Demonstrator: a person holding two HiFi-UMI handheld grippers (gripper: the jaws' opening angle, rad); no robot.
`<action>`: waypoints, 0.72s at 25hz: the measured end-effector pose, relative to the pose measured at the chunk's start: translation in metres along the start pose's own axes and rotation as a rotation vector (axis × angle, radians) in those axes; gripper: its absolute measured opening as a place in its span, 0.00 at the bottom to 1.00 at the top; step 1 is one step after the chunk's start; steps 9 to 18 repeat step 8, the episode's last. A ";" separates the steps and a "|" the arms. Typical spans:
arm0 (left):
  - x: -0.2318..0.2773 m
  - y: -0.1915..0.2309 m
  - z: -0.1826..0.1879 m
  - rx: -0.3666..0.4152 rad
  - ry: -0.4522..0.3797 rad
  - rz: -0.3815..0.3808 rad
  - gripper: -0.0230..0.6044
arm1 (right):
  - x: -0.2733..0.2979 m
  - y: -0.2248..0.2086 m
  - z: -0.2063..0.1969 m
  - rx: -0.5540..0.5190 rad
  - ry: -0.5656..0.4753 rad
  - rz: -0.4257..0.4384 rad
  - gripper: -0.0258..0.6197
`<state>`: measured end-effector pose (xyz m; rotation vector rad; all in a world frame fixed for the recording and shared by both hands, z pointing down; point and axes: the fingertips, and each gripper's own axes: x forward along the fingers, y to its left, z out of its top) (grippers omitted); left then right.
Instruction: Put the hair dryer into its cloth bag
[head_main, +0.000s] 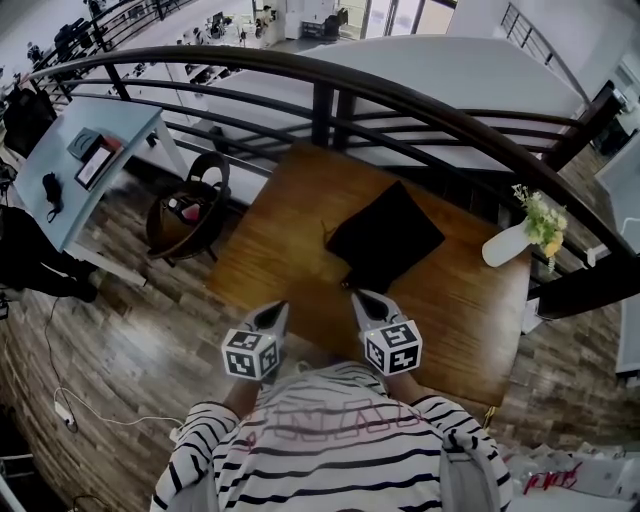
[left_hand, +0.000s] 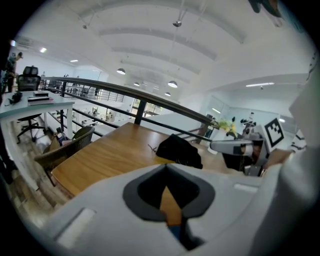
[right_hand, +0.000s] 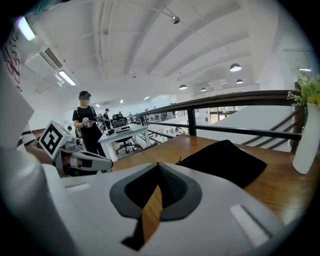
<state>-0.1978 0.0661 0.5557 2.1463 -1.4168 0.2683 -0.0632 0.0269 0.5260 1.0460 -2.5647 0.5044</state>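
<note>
Squarely in the middle of the wooden desk lay the black cloth bag, flat and turned cornerwise. One corner pointed toward the railing, the opposite one toward the person, and a short cord trailed from its left corner. The left claw and right claw hovered over the desk's near edge, aimed toward the bag, each with jaws pressed together on nothing.

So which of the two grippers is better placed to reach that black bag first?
Right, probably. In the head view the right gripper points almost at the near corner of the black cloth bag; the left gripper sits farther off to the side. Both are shut, holding nothing.
</note>
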 end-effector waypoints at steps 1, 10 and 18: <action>0.000 0.001 0.000 -0.002 -0.002 0.001 0.04 | 0.001 0.000 0.000 -0.001 0.001 0.001 0.04; 0.000 0.004 0.001 -0.016 -0.007 0.003 0.04 | 0.006 0.001 0.001 -0.002 0.006 0.003 0.04; 0.000 0.004 0.001 -0.016 -0.007 0.003 0.04 | 0.006 0.001 0.001 -0.002 0.006 0.003 0.04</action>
